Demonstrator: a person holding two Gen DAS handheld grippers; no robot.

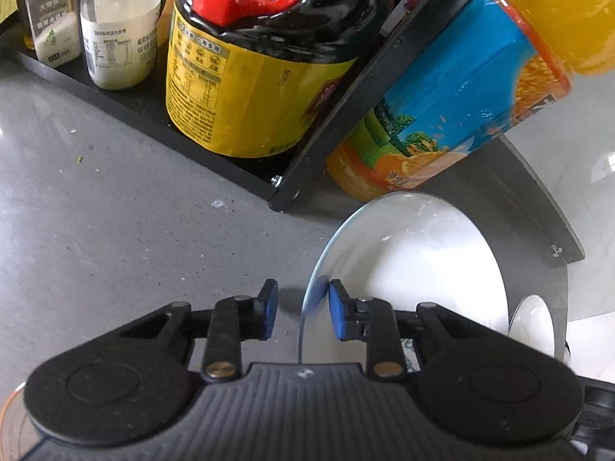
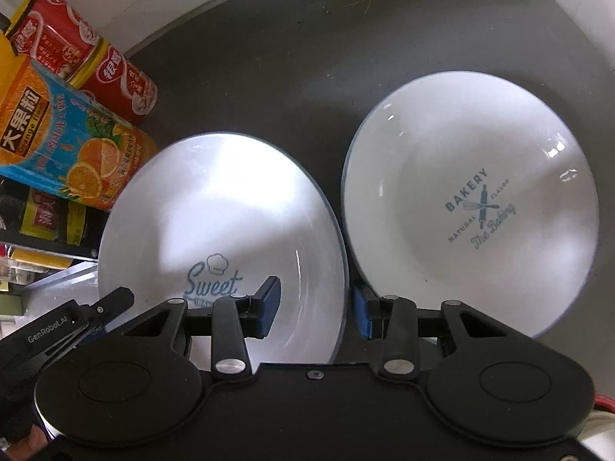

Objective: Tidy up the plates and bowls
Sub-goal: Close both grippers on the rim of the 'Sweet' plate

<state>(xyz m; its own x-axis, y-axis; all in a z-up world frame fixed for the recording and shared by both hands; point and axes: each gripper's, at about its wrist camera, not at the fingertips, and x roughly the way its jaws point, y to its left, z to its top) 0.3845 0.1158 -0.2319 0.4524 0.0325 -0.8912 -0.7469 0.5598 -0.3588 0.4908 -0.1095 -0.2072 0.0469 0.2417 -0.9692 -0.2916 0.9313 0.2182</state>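
A grey counter (image 1: 115, 199) carries a black rack (image 1: 215, 165) of bottles. Two plates (image 2: 215, 207) (image 2: 472, 207) lie side by side. Both grippers (image 1: 300, 309) (image 2: 315, 307) straddle a plate rim, jaws apart.

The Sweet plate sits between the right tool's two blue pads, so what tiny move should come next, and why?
Probably close the right hand-held gripper on the Sweet plate. Its rim lies between the open blue pads, not yet pinched, and it crowds the Bakery plate.
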